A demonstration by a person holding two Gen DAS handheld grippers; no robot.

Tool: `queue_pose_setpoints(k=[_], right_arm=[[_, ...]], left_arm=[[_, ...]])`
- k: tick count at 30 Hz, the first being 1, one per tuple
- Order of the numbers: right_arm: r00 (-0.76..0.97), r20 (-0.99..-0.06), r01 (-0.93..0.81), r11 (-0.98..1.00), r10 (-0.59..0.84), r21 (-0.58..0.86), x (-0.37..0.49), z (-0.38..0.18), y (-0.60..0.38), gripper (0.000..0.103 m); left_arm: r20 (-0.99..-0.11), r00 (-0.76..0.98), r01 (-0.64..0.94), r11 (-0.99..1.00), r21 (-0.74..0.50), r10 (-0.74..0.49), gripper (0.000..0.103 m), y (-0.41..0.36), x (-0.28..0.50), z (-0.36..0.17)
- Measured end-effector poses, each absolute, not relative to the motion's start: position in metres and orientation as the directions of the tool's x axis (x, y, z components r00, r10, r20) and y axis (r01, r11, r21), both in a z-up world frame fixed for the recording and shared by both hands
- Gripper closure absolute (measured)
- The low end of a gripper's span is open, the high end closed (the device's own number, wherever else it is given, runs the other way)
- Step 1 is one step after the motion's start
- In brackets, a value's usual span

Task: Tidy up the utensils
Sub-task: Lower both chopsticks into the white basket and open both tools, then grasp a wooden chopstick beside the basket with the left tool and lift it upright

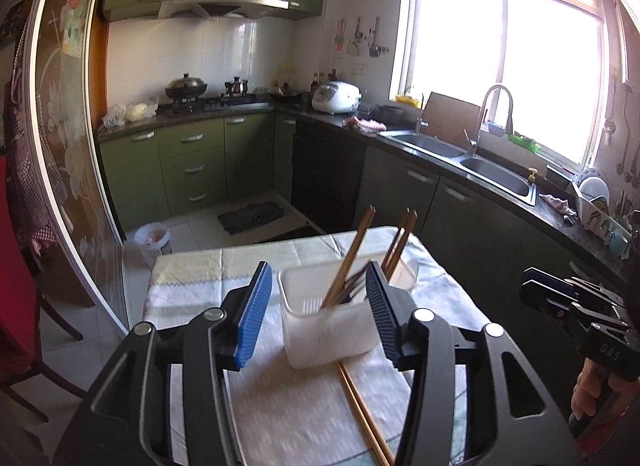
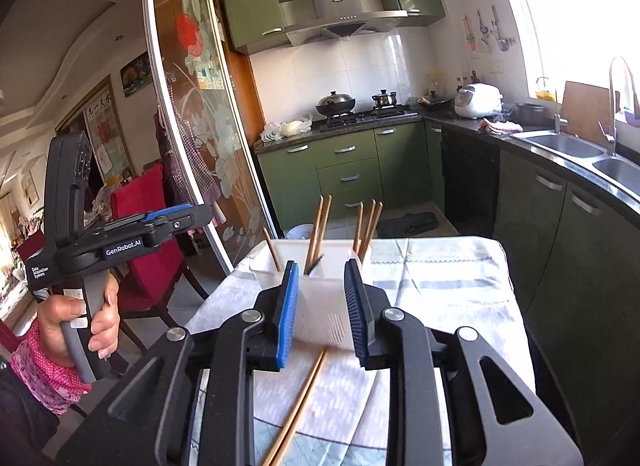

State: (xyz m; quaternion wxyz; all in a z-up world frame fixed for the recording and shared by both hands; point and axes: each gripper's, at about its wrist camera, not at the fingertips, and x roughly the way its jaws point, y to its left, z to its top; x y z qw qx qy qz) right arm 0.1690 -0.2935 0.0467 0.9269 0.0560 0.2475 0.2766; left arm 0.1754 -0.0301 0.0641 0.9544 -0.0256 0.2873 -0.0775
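A white plastic utensil holder (image 1: 328, 330) stands on the cloth-covered table (image 1: 192, 286), with several wooden chopsticks (image 1: 352, 254) leaning upright in it. A loose pair of chopsticks (image 1: 360, 414) lies on the cloth in front of the holder. My left gripper (image 1: 320, 290) hovers just before the holder, open, with nothing between its blue pads. In the right wrist view the holder (image 2: 324, 306) and the lying chopsticks (image 2: 304, 398) sit ahead of my right gripper (image 2: 321, 290), which is open and empty. A hand (image 2: 80, 326) holds the left gripper (image 2: 188, 211) off to the left.
The table stands in a kitchen with green cabinets (image 1: 192, 169). A counter with a double sink (image 1: 492, 177) runs along the right. A sliding glass door (image 2: 192, 137) and a red chair (image 2: 148, 250) are on the left, a small bin (image 1: 154, 240) beyond the table.
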Motion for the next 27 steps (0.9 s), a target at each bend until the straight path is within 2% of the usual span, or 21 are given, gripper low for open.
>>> queue_pose_setpoints(k=[4, 8, 13, 18, 27], right_arm=[[0.717, -0.447, -0.441, 0.844, 0.535, 0.304, 0.145, 0.017, -0.323, 0.075], [0.696, -0.467, -0.401, 0.835, 0.546, 0.377, 0.133, -0.010, -0.350, 0.073], [0.686, -0.483, -0.362, 0.831, 0.545, 0.423, 0.126, -0.029, -0.374, 0.073], [0.690, -0.474, -0.353, 0.827, 0.546, 0.438, 0.122, -0.032, -0.387, 0.073], [0.677, -0.475, -0.353, 0.815, 0.562, 0.461, 0.129, -0.033, -0.385, 0.072]], left_arm=[[-0.718, 0.668, 0.121, 0.980, -0.155, -0.196, 0.055, -0.048, 0.173, 0.006], [-0.798, 0.569, 0.086, 0.980, -0.182, -0.198, 0.055, -0.062, 0.178, -0.050], [-0.811, 0.566, 0.032, 0.987, -0.156, -0.147, 0.056, -0.071, 0.193, -0.089], [-0.814, 0.575, -0.002, 0.995, -0.098, -0.079, 0.065, -0.078, 0.204, -0.107], [-0.829, 0.559, -0.012, 0.999, -0.043, -0.029, 0.065, -0.089, 0.202, -0.124]])
